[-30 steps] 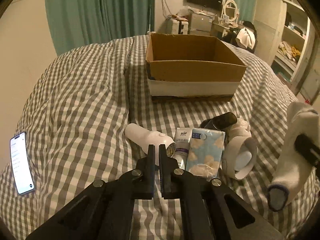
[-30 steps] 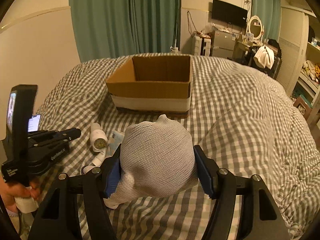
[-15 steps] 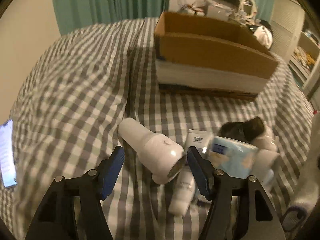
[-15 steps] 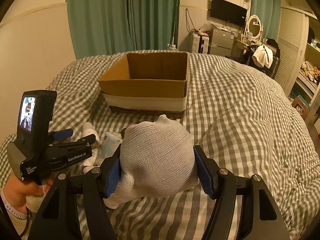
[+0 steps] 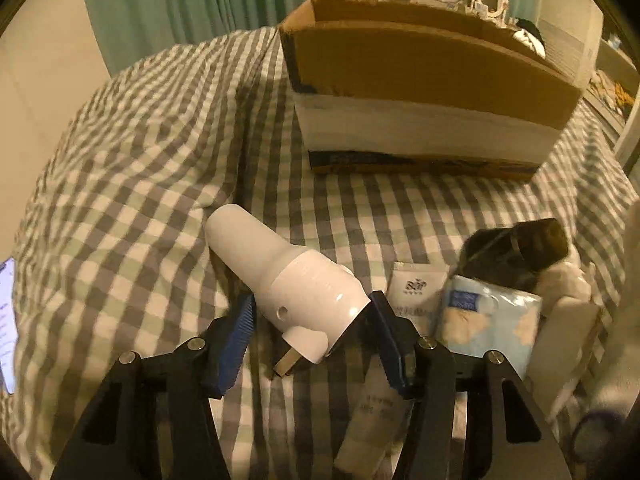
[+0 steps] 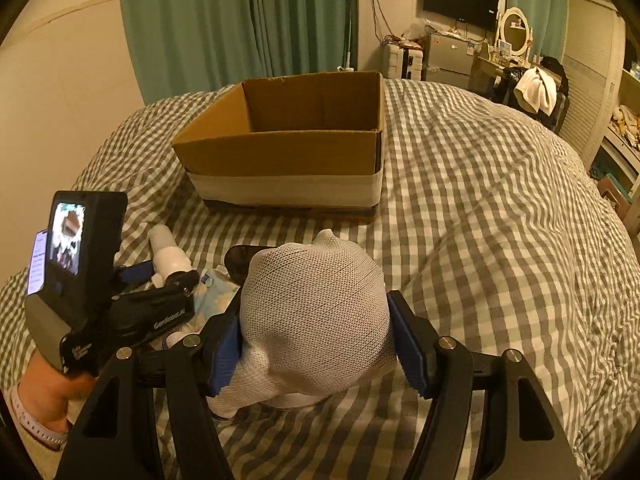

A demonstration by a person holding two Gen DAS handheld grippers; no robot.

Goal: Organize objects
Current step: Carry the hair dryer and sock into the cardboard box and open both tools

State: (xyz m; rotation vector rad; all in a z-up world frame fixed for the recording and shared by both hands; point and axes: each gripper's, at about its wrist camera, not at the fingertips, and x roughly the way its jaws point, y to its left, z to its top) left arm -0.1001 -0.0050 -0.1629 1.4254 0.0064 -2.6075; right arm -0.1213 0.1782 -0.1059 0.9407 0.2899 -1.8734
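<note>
In the left wrist view, we see the left tongs set wide around the broad end of a white plug-in night light, its metal prong pointing toward the camera. The right blue pad touches the housing; the left pad stands just beside it, and we cannot tell whether it makes contact. The light lies on the checked bedspread. Just right of it lie a white cream tube, a blue tissue pack and a dark object, packed closely together. A lit phone lies at the left edge of the bed.

The right wrist view alone shows the right tongs clamped on a white mesh-knit bundle, both pads pressed into its sides. It also shows the left tool body with its small screen and the hand gripping it.

Farther off, an open cardboard box sits on the bed; its interior is visible only from the right view, and no contents show in the visible part. To the right of the box, the bedspread runs open to the bed edge. Green curtains hang behind.
</note>
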